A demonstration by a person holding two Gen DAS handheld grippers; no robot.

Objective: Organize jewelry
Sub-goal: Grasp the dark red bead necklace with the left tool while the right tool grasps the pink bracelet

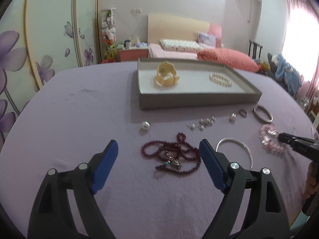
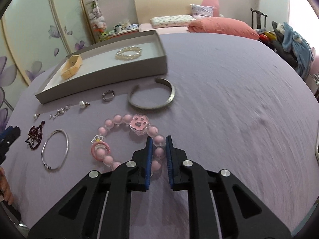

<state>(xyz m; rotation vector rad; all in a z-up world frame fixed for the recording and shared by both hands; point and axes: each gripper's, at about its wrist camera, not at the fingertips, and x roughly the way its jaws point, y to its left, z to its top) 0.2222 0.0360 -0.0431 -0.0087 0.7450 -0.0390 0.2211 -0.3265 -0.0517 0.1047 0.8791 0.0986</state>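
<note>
A dark red bead necklace (image 1: 171,155) with a small pendant lies bunched on the purple cloth. My left gripper (image 1: 158,141) hangs open above it, one blue pad on each side, touching nothing. A pink bead bracelet (image 2: 137,124) with a paw charm lies to the right. My right gripper (image 2: 159,137) is shut on the beads at its near right side. The grey tray (image 1: 199,99) behind holds a yellow band (image 1: 166,75) and a pearl bracelet (image 1: 220,78).
Loose on the cloth lie a thin silver bangle (image 2: 66,139), a wide silver cuff (image 2: 171,93), a ring (image 2: 108,95), a large pearl (image 1: 145,125) and small earrings (image 1: 205,122). A bed and a chair with clothes stand behind the table.
</note>
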